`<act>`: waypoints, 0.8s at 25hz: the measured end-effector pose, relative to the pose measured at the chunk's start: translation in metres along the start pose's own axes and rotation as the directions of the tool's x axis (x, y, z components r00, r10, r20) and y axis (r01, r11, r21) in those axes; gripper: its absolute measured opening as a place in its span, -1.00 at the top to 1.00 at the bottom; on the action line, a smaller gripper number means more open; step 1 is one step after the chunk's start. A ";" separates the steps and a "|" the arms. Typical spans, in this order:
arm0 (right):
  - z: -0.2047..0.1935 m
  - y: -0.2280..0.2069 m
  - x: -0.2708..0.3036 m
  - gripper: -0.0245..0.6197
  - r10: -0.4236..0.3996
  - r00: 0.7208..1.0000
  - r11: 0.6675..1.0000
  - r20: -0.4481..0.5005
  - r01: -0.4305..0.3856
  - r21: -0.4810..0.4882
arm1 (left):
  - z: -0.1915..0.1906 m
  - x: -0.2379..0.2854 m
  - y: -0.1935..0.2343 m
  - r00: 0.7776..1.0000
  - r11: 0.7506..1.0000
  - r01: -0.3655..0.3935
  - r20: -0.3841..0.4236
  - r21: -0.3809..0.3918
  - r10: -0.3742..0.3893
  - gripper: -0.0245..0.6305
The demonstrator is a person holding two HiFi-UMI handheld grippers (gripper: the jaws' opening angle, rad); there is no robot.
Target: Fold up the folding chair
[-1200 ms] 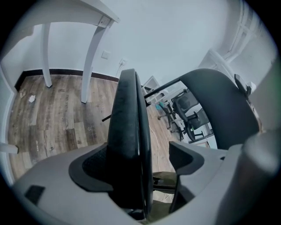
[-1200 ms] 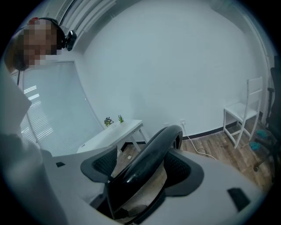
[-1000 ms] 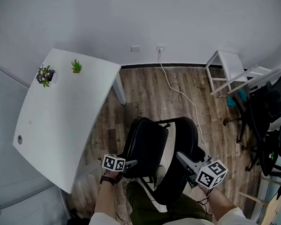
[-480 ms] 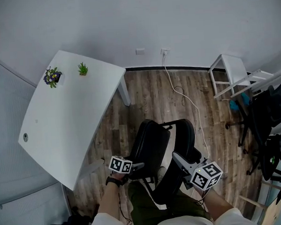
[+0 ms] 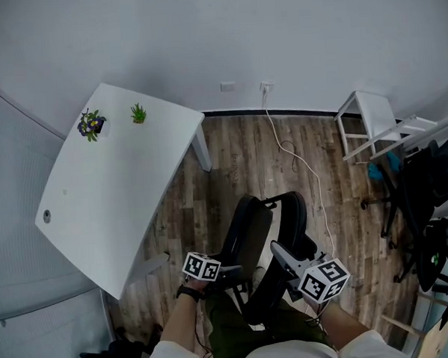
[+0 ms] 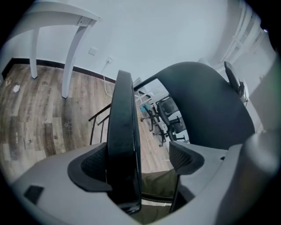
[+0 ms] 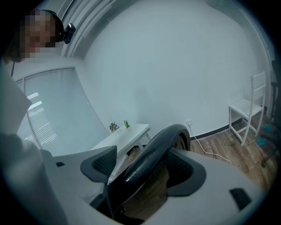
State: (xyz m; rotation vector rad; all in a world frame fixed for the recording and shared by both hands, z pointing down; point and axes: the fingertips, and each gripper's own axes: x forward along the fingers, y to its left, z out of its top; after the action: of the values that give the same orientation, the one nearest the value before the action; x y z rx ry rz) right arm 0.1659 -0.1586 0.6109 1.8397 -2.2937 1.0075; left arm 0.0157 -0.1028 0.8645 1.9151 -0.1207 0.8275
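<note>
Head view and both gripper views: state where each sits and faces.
Head view: on the head, steeply down at folding chair; forearms, left hand-held gripper, right hand-held gripper show.
Left gripper view: along its open jaws, at the seat edge.
Right gripper view: along its open jaws, at backrest and table.
All share the folding chair.

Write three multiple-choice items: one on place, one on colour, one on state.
1. The potted plants stand on: A. the floor B. the white table C. a shelf
2. The folding chair is: A. red B. white C. black
3. The jaws of the left gripper are: A. apart around the seat B. shut, empty C. shut on a cable
1 B, near its far edge; 2 C, black in every view; 3 A, a gap shows beside the seat.
</note>
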 end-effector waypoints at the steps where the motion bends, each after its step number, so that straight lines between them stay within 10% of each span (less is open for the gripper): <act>1: 0.001 0.001 0.000 -0.16 0.002 1.000 1.000 0.003 -0.002 0.005 | 0.001 0.000 -0.005 1.000 1.000 0.024 0.003 0.000 -0.024 -0.39; 20: 0.010 0.002 -0.012 -0.16 0.009 0.999 0.999 0.038 -0.011 0.045 | 0.001 0.027 -0.080 0.967 0.966 0.255 0.022 -0.048 -0.254 -0.39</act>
State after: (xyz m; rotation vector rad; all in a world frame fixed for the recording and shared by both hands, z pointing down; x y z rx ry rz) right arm 0.1712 -0.1533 0.5977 1.8820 -2.3219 1.0438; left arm 0.0713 -0.0572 0.8191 1.8425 0.0934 0.6300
